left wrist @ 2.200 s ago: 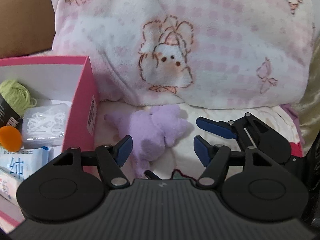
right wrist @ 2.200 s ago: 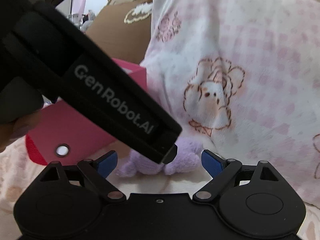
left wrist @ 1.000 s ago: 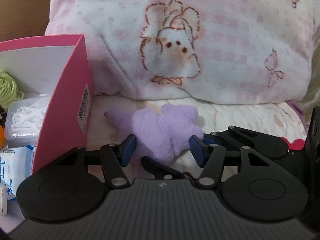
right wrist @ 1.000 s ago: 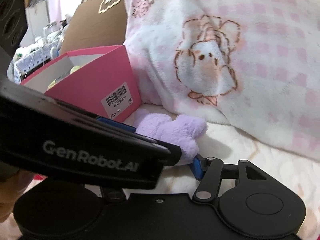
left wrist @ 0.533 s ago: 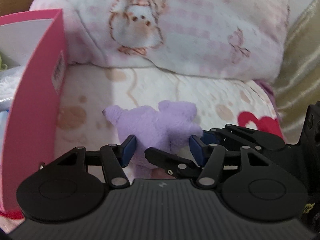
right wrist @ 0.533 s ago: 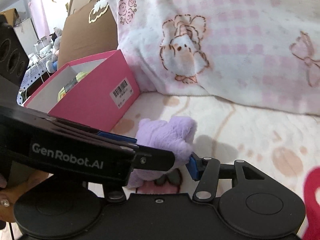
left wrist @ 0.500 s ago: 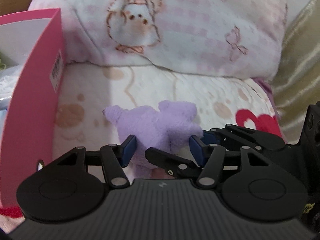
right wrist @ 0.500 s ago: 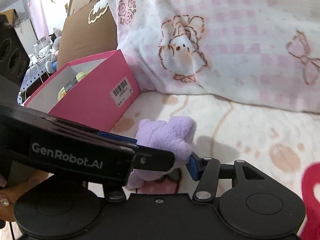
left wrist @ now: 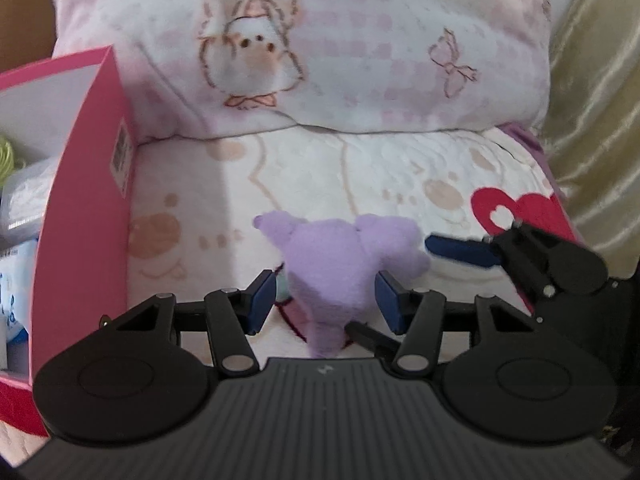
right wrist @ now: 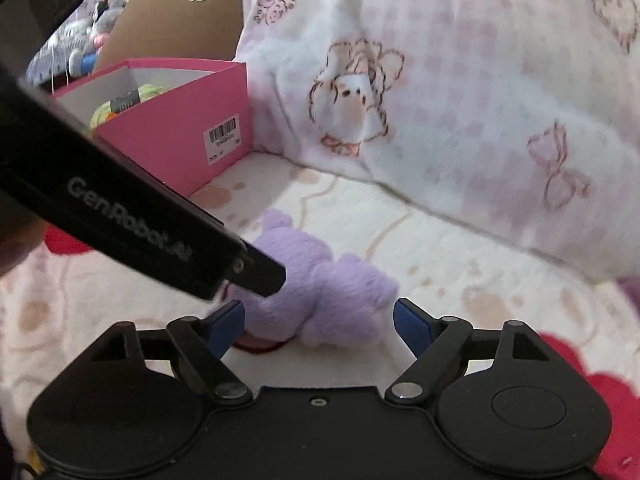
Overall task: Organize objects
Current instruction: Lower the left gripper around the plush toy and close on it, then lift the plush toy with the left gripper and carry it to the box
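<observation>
A purple plush toy [left wrist: 340, 264] lies on the cream patterned bedding. My left gripper [left wrist: 326, 300] has its blue pads on both sides of the toy's near end and holds it. In the right wrist view the toy [right wrist: 320, 292] lies just ahead of my right gripper [right wrist: 318, 320], whose jaws stand wide open with the toy between them but not touched. The left gripper's black body [right wrist: 132, 216] crosses that view from the left. The right gripper's blue fingers [left wrist: 460, 250] show beside the toy in the left wrist view.
A pink box [left wrist: 88, 216] stands at the left, holding green yarn [right wrist: 108, 110] and packets. A pink-and-white printed pillow [left wrist: 320, 48] fills the back. A brown cardboard box [right wrist: 180, 20] stands behind the pink box. Gold fabric [left wrist: 592, 100] hangs at the right.
My right gripper has let go of the plush toy and opened wide, drawing back a little. My left gripper stays closed on the toy, which now hangs turned with its narrow end toward me.
</observation>
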Tool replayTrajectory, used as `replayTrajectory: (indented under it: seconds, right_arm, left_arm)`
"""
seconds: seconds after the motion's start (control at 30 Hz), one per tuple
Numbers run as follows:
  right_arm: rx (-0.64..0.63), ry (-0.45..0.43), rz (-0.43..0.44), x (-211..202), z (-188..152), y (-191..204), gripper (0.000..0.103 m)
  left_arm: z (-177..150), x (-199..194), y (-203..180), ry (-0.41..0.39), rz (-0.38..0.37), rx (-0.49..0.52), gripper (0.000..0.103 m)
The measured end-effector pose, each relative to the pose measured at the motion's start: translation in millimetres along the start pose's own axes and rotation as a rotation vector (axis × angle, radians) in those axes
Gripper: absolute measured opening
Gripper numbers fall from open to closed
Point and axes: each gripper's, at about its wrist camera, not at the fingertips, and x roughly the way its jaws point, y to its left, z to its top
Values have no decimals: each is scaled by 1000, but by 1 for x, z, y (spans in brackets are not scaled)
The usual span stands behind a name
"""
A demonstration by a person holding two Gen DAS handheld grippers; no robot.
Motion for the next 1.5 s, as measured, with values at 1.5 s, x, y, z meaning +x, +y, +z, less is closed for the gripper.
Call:
replayTrajectory:
  seconds: [1.5]
  right_arm:
    - [242,23,102,-17,-13,13,65]
  left_arm:
    - [-28,-17,6,-25,-62,-282,32]
